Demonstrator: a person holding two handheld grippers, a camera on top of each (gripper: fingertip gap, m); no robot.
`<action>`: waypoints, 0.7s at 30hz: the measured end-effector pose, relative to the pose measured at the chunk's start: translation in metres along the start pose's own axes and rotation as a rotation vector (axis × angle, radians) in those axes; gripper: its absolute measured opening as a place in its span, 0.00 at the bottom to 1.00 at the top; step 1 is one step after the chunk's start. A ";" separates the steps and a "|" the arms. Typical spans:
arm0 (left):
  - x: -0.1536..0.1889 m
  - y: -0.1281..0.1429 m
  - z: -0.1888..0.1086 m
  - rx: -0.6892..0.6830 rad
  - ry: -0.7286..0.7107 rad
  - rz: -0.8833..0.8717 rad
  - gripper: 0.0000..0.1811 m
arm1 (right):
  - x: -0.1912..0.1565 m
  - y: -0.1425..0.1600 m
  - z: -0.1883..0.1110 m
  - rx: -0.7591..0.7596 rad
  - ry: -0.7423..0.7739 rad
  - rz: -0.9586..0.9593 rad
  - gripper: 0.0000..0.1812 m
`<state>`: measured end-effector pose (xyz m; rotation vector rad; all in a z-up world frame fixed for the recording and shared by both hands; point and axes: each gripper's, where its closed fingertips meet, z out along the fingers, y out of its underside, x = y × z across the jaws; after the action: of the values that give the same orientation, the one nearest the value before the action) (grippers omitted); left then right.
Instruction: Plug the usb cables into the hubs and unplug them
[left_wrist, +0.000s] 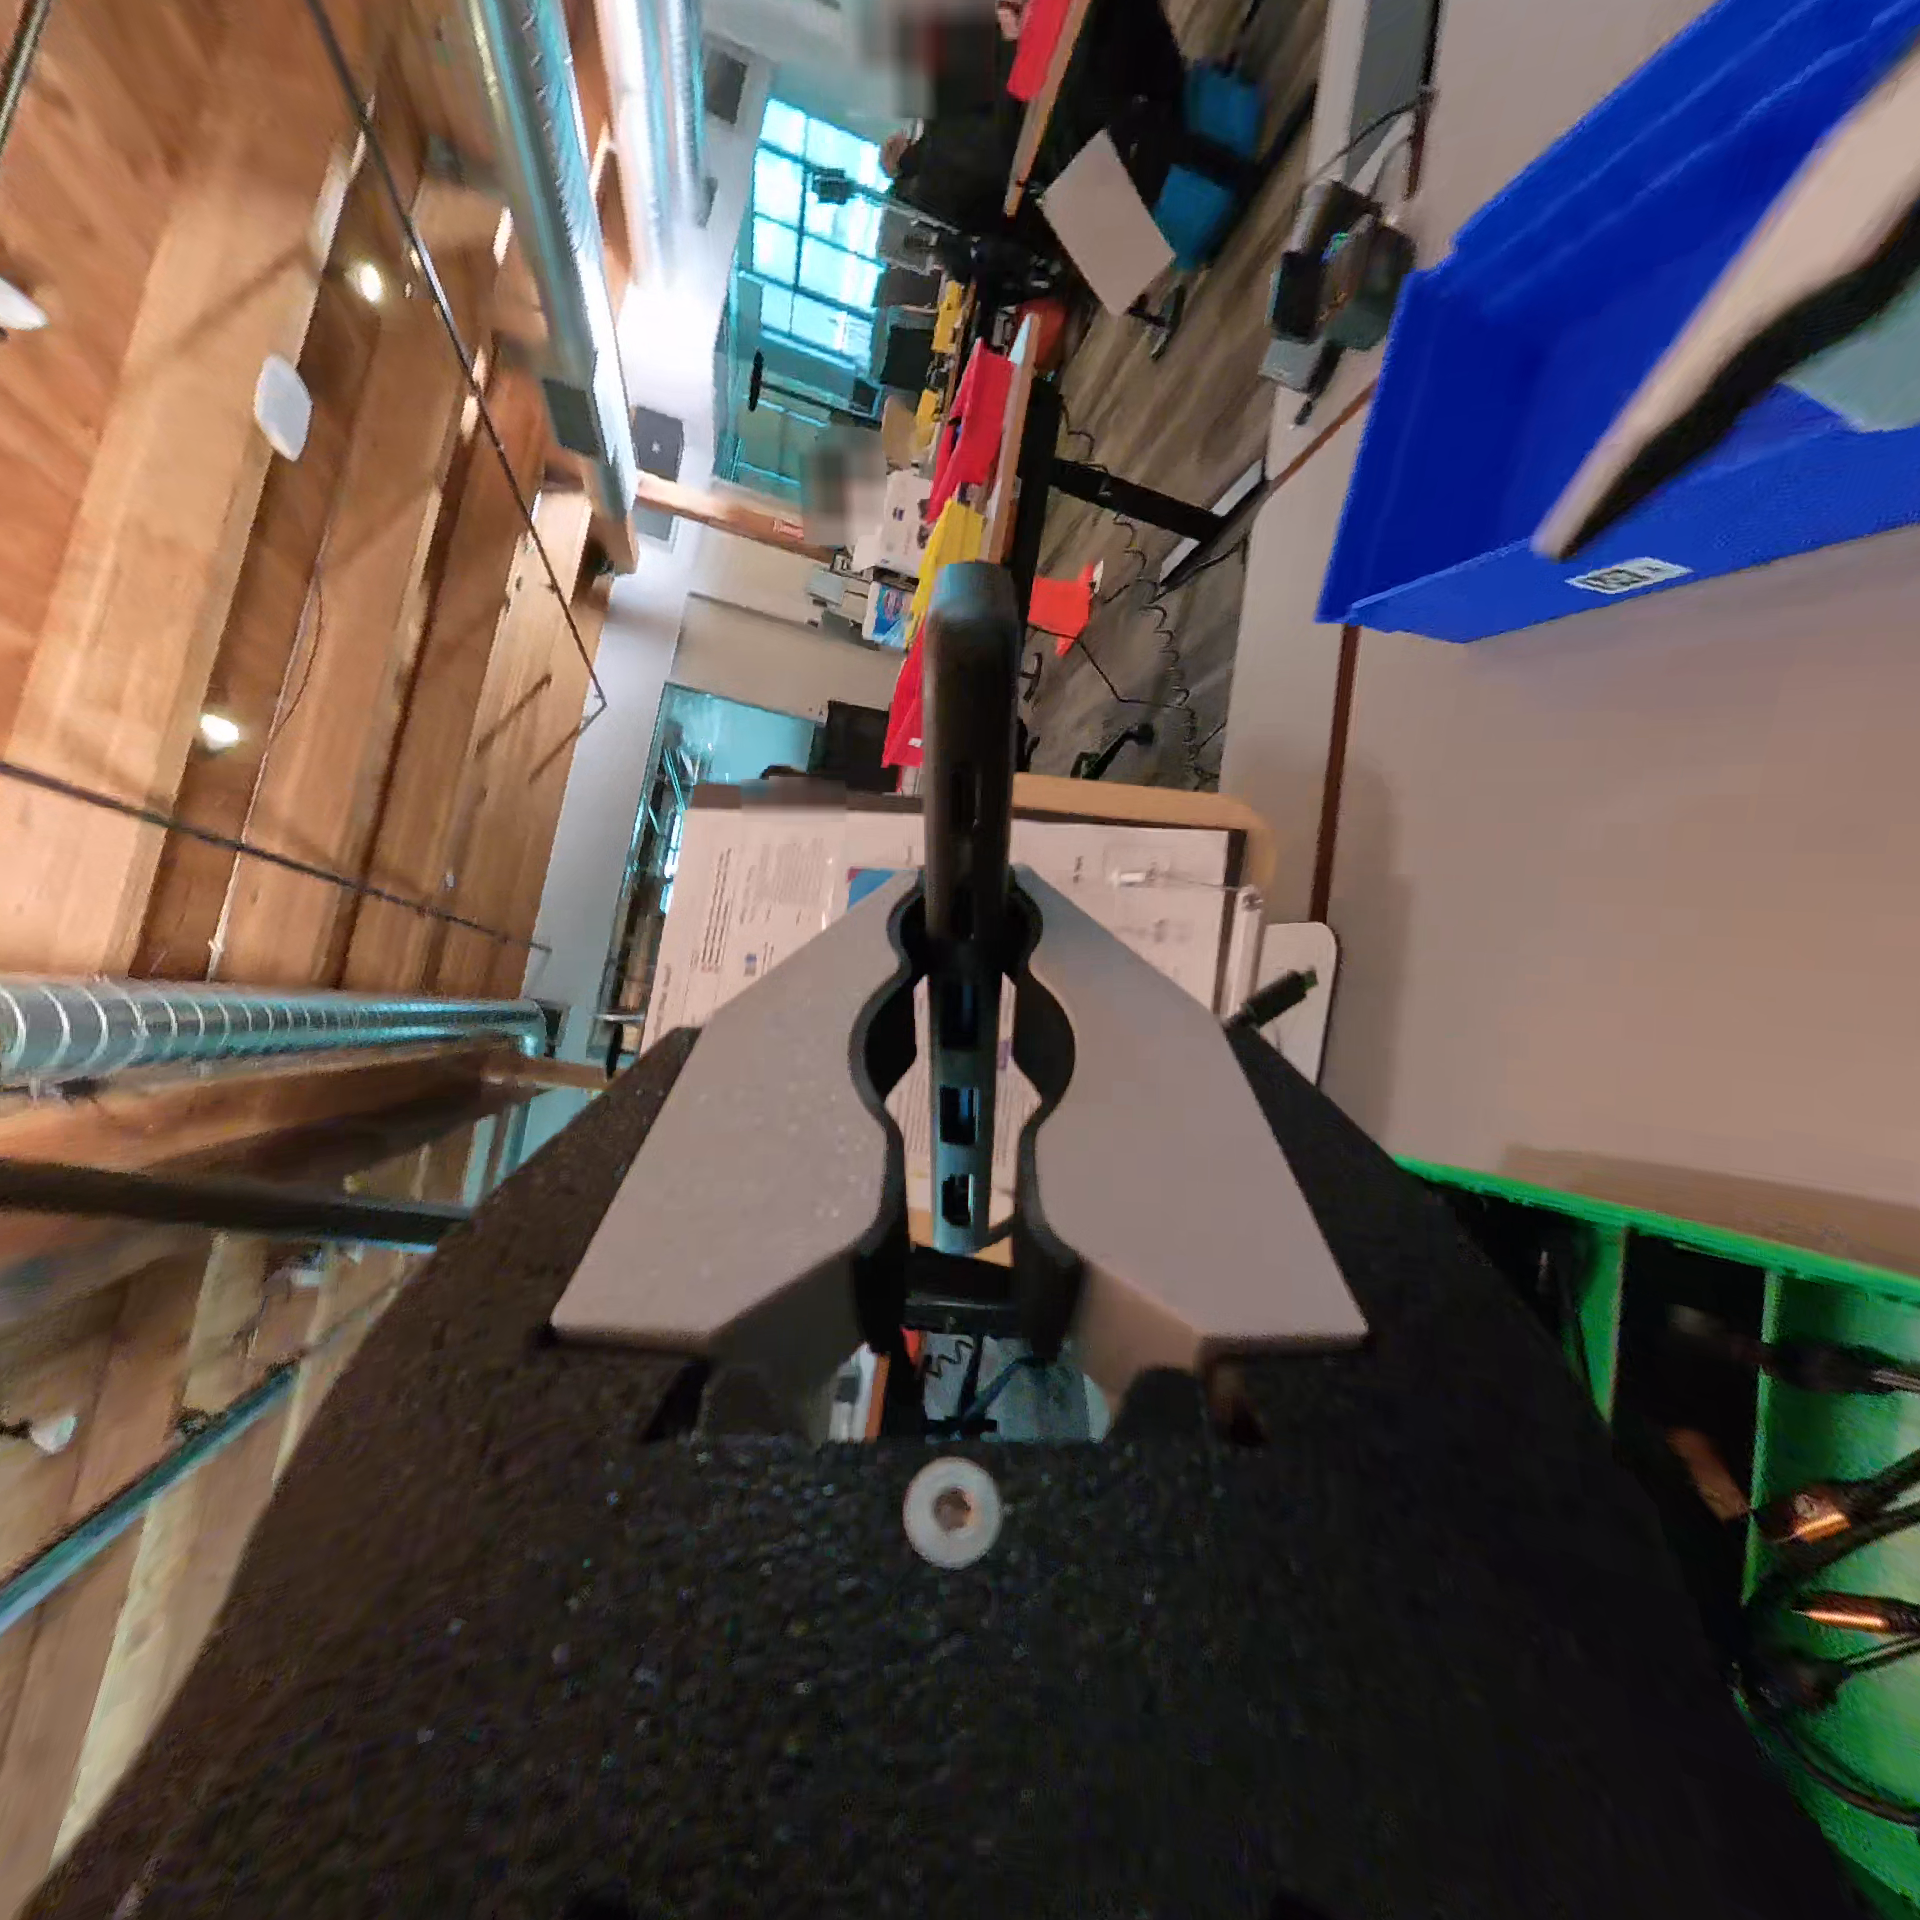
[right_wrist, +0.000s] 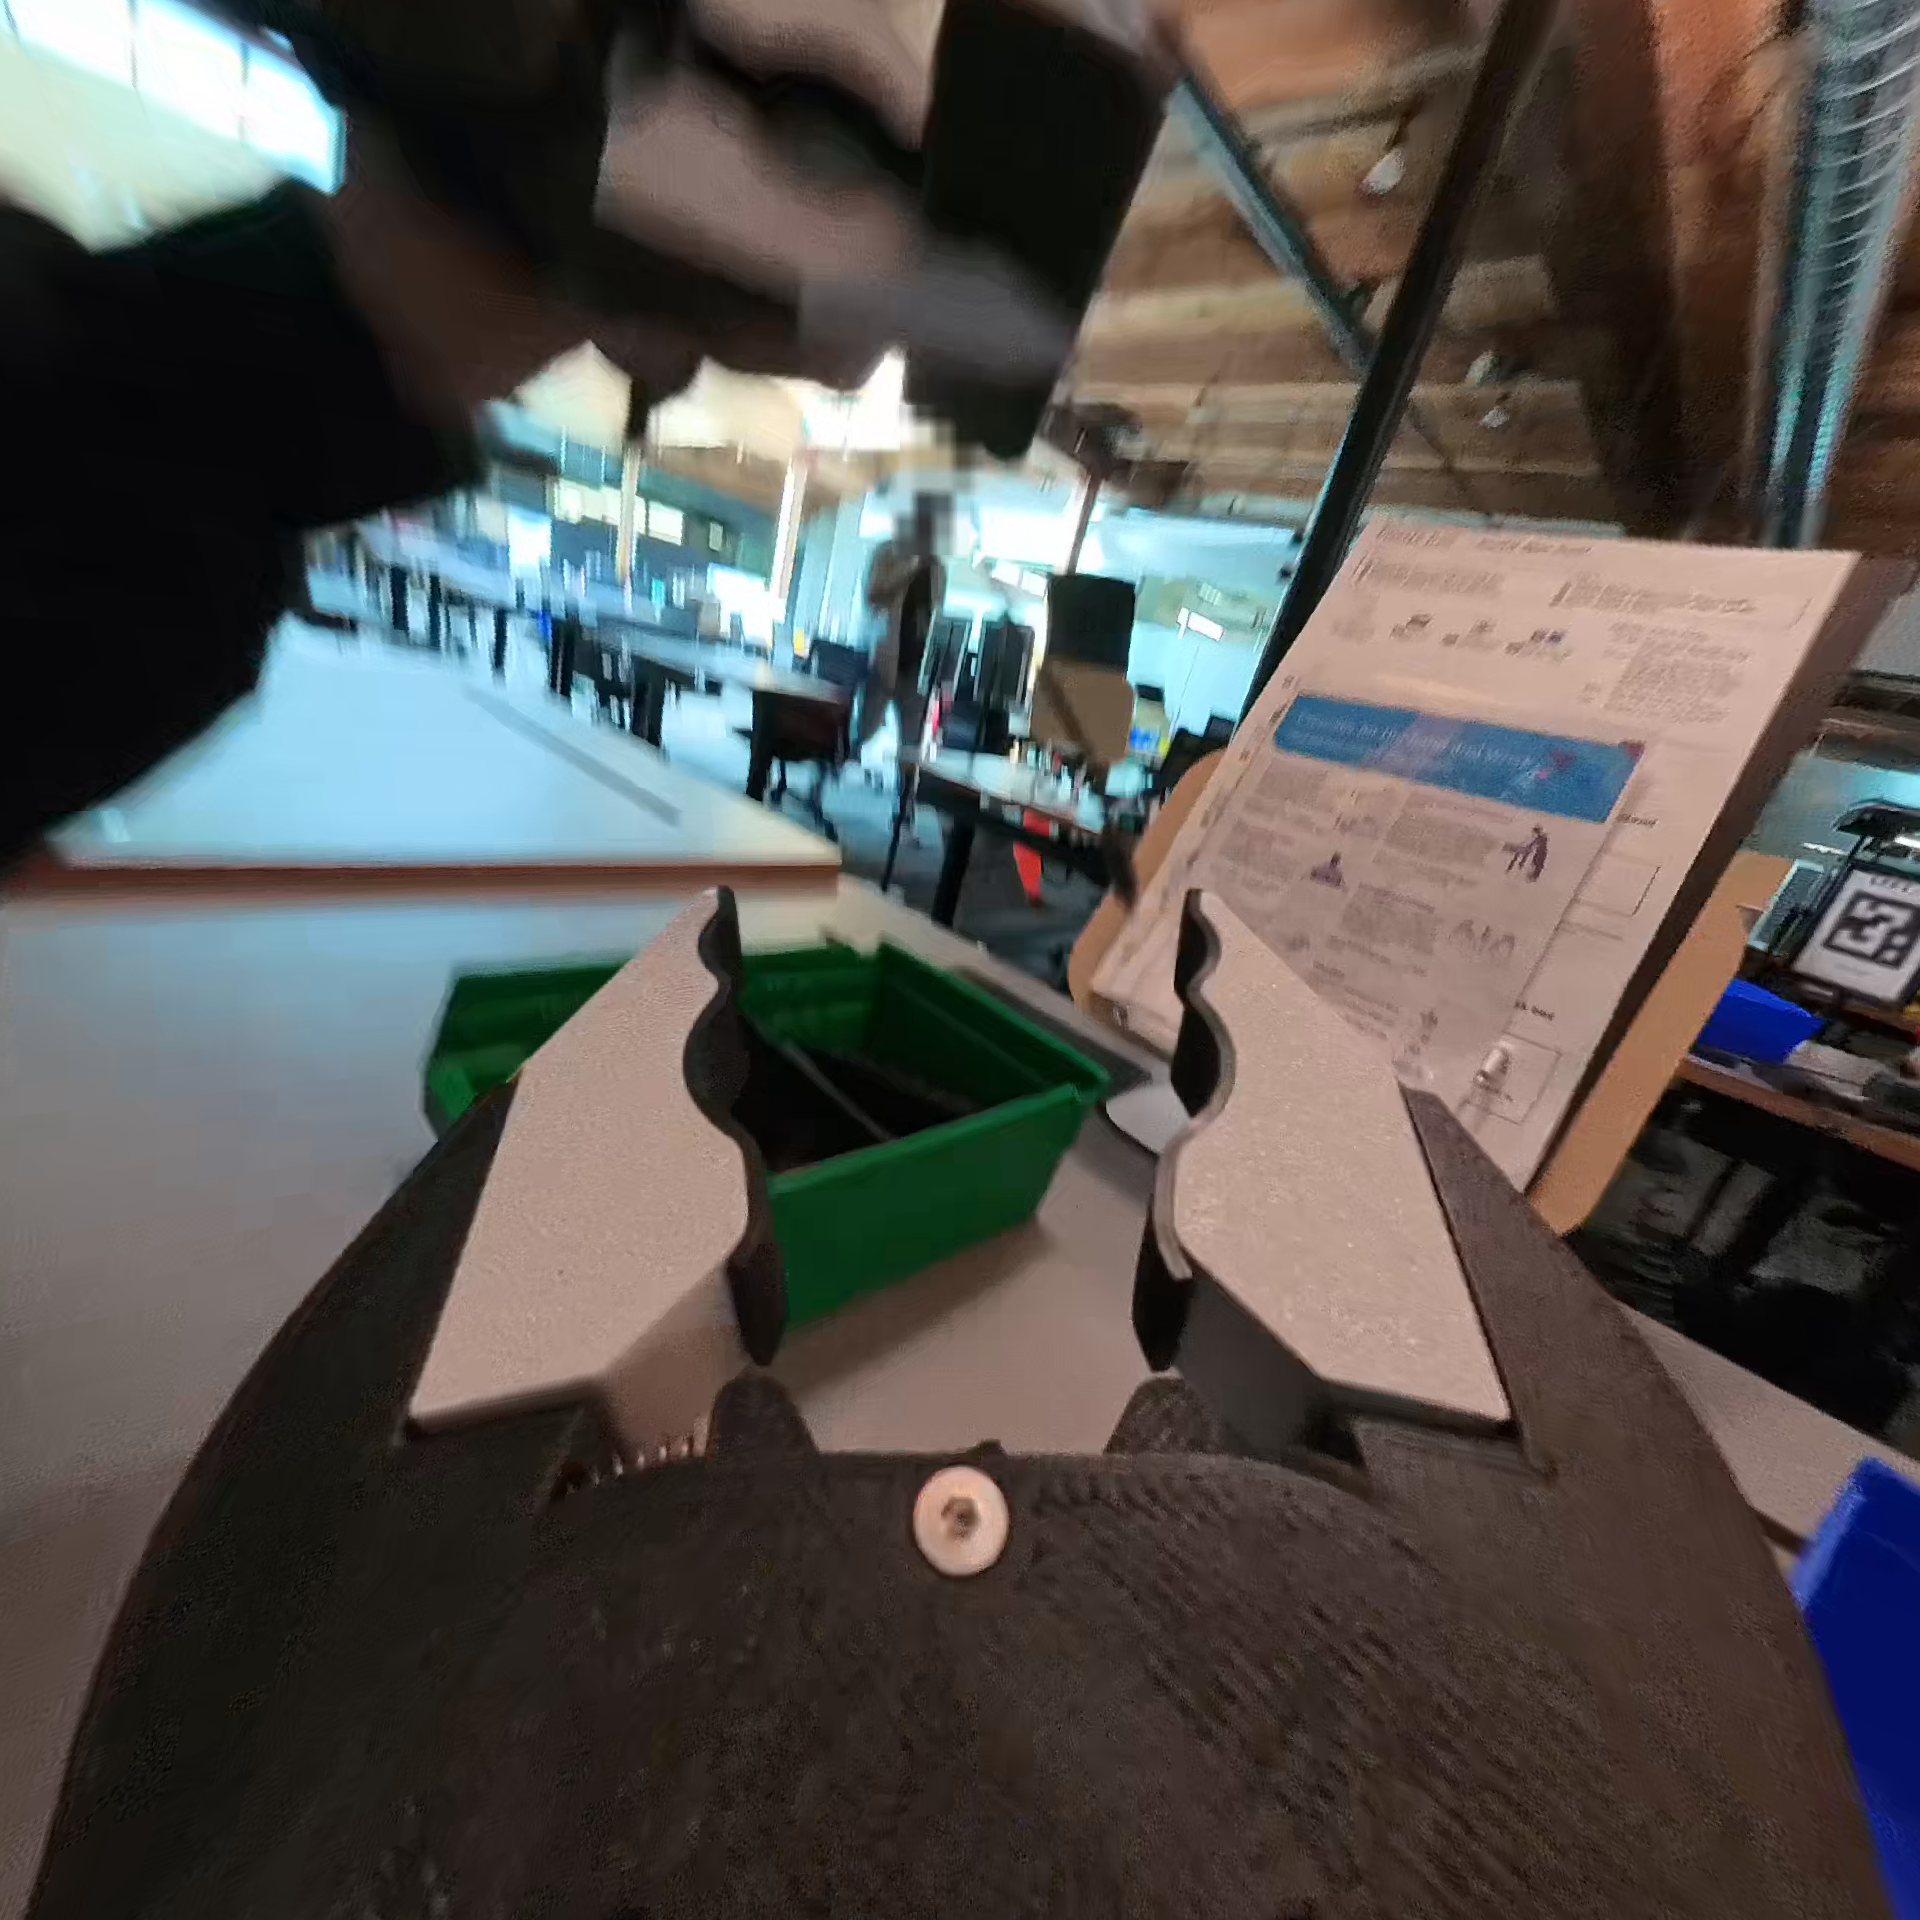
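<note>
Clamping slim rigid hub (left_wrist: 966, 831) edgewise, left hand-held gripper (left_wrist: 966, 904); looks light, slippery. Right hand-held gripper (right_wrist: 956, 1049) wide, empty.

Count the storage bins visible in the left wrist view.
2. A blue bin sits on the table at upper right; a green bin holding cables is at lower right. Others may lie outside the frame.

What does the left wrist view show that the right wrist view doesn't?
Only the left wrist view: the left hand-held gripper shut on a slim dark grey hub, and the large blue plastic bin. Only the right wrist view: the right hand-held gripper, open and empty. Both: the green plastic bin and the printed instruction board.
</note>
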<state>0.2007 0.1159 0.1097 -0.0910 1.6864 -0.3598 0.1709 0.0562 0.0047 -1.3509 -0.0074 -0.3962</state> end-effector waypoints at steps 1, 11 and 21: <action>0.017 -0.009 0.004 0.018 0.000 0.047 0.05 | 0.003 -0.013 -0.003 0.063 0.017 0.075 0.45; 0.141 -0.020 0.042 0.058 -0.216 0.395 0.05 | 0.011 0.019 -0.004 -0.019 -0.168 0.402 0.32; 0.145 -0.004 0.049 0.025 -0.180 0.273 0.05 | 0.010 0.040 0.010 -0.102 -0.182 0.267 0.26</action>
<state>0.2259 0.0652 -0.0324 0.1220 1.4918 -0.1618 0.1937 0.0692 -0.0283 -1.4627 0.0423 -0.0483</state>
